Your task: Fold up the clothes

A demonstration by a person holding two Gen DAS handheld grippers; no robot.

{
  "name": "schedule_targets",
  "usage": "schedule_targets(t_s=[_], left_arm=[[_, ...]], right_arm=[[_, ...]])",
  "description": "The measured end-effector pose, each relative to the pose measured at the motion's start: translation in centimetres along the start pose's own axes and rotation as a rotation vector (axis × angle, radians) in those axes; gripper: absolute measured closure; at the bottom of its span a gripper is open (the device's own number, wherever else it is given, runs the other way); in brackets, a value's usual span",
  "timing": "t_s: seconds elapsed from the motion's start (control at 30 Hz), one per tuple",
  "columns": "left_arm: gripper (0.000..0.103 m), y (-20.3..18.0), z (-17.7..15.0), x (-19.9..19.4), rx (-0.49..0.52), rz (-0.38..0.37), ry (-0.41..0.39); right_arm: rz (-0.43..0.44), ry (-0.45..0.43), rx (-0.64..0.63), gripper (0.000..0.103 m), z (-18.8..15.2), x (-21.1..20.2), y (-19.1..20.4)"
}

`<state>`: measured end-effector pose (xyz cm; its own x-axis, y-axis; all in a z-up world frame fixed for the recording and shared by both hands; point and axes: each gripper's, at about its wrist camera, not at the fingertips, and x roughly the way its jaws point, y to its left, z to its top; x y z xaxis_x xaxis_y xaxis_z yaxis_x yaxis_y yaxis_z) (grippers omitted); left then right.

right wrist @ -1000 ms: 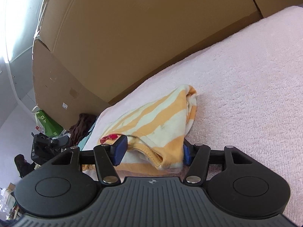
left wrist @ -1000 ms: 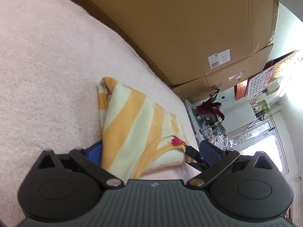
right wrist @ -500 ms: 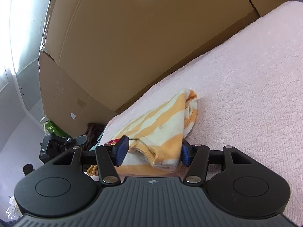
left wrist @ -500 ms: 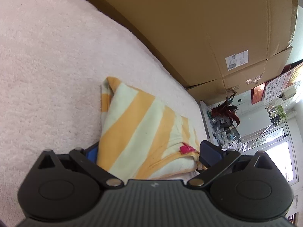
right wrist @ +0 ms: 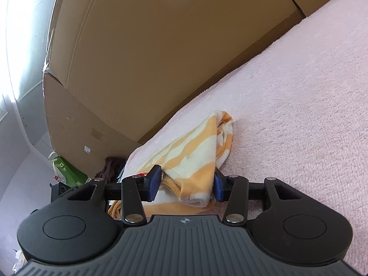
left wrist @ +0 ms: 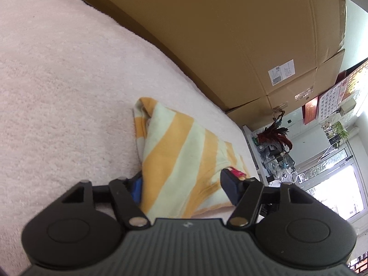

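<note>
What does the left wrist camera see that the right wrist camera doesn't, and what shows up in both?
Only the left wrist view shows a wall calendar, a bright window, a cluttered shelf and a white shipping label on the cardboard.

Only the right wrist view shows a green bag and a dark heap of cloth on the floor.

Both show the striped orange and pale garment on the pink fleece blanket, the cardboard boxes behind, and the view's own gripper closing around the garment: left gripper, right gripper.
</note>
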<state>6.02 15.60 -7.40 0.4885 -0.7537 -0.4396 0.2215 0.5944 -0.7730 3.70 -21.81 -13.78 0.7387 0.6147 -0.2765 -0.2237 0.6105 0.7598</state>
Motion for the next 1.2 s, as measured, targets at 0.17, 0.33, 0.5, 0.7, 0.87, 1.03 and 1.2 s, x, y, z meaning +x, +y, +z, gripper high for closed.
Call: schedule_targets(t_s=[0.17,0.33,0.5,0.7,0.87,1.03,1.2], left_arm=[[0.063,0.7,-0.6,-0.2,0.012,-0.018,-0.036],[0.069,1.2,-1.3,-0.6,0.030,-0.051,-0.083],[0.074,1.0,-1.9,-0.6,0.037,-0.047,-0.125],[0.076,-0.1,-1.9,-1.1,0.075,-0.047,-0.191],[0.077,-0.4,0.1,-2.1,0.091,-0.048,-0.233],[0.077,-0.4,3.6,-4.9,0.139,-0.019,-0.318],[0.077,0.8,8.8,-7.8,0.195,0.062,-0.411]], right_arm=[[-0.019,0.003,-0.014,0.059,-0.1,0.0,0.1],[-0.024,0.010,-0.020,0.061,0.0,0.0,0.1],[-0.031,0.017,-0.015,0.064,0.0,0.2,0.2],[-0.066,0.001,-0.093,0.069,-0.2,0.2,1.7],[-0.067,-0.031,-0.106,0.071,0.8,1.0,3.2],[-0.045,-0.037,-0.144,0.072,2.3,4.5,5.4],[0.022,-0.056,-0.137,0.073,4.6,10.5,8.0]])
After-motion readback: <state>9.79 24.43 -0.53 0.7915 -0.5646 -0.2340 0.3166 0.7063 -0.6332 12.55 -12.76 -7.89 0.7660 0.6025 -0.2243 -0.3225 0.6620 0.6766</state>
